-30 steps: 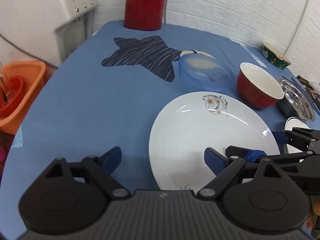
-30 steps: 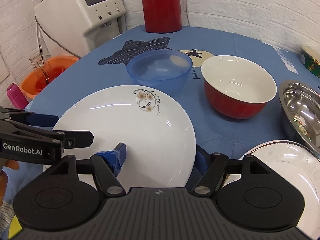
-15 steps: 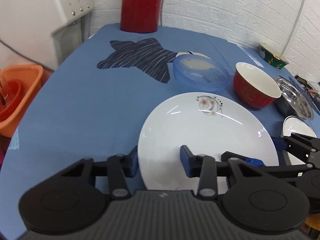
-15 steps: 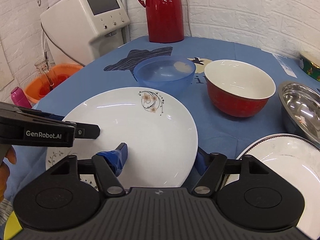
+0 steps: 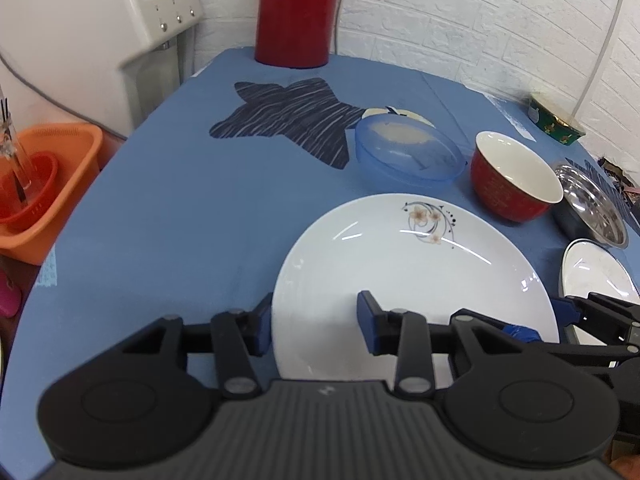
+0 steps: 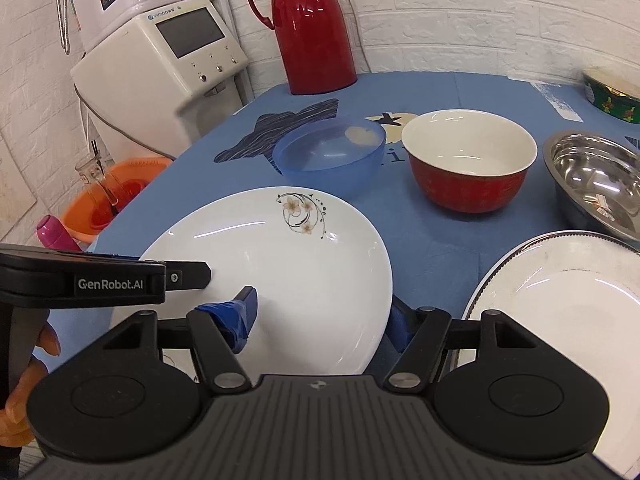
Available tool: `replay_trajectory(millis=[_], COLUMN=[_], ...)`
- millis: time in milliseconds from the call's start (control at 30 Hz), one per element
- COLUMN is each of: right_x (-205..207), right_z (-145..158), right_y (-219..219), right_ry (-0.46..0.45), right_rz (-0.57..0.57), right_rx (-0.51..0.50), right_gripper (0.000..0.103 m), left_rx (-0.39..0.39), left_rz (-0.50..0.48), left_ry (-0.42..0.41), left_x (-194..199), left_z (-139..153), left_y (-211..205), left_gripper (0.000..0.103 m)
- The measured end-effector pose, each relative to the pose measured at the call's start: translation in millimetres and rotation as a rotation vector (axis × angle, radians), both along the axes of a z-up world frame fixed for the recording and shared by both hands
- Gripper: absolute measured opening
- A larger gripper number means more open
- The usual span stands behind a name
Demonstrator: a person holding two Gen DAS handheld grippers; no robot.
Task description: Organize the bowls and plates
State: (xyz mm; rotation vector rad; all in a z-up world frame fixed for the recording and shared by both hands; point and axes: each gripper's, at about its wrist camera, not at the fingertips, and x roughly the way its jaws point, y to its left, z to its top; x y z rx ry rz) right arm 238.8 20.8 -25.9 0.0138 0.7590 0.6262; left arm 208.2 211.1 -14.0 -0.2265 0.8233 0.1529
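A white plate with a small flower print (image 5: 416,272) (image 6: 272,264) is held between both grippers above the blue tablecloth. My left gripper (image 5: 315,326) is shut on its left rim, one blue pad outside the edge and one on the plate's face. It shows as a black bar (image 6: 192,276) in the right wrist view. My right gripper (image 6: 320,316) is shut on the plate's right rim and reaches in from the right (image 5: 542,320). Behind the plate stand a clear blue bowl (image 5: 408,156) (image 6: 328,152) and a red bowl with a white inside (image 5: 512,184) (image 6: 468,164).
A steel bowl (image 6: 596,176) and a dark-rimmed white plate (image 6: 560,312) lie at the right. A red thermos (image 5: 296,12) and a green tin (image 6: 612,96) stand at the back. A white machine (image 5: 100,32) and an orange basin (image 5: 44,184) sit off the table's left edge.
My left gripper went from wide open to shut on the plate's left rim. Both grippers and the plate have since risen together, away from the bowls.
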Motion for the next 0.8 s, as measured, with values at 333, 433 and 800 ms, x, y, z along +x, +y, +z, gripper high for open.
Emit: replay_trajectory(millis=[333, 433, 800], right_x=[-29.2, -52.1, -141.4], right_z=[27.4, 31.2, 25.6], right_y=[-10.4, -17.4, -51.2], right_ry=[-0.049, -0.056, -0.028], right_rz=[-0.005, -0.003, -0.070], right_rx=[0.002, -0.006, 0.017], right_gripper=[0.053, 0.053, 0.055], left_rx=[-0.013, -0.021, -0.006], left_rz=[-0.008, -0.012, -0.047], left_ry=[-0.038, -0.042, -0.037], left_x=[-25.8, -48.1, -137.5], left_z=[28.7, 31.8, 23.7], left_y=[-6.9, -14.5, -57.7], left_gripper=[0.036, 0.036, 0.036])
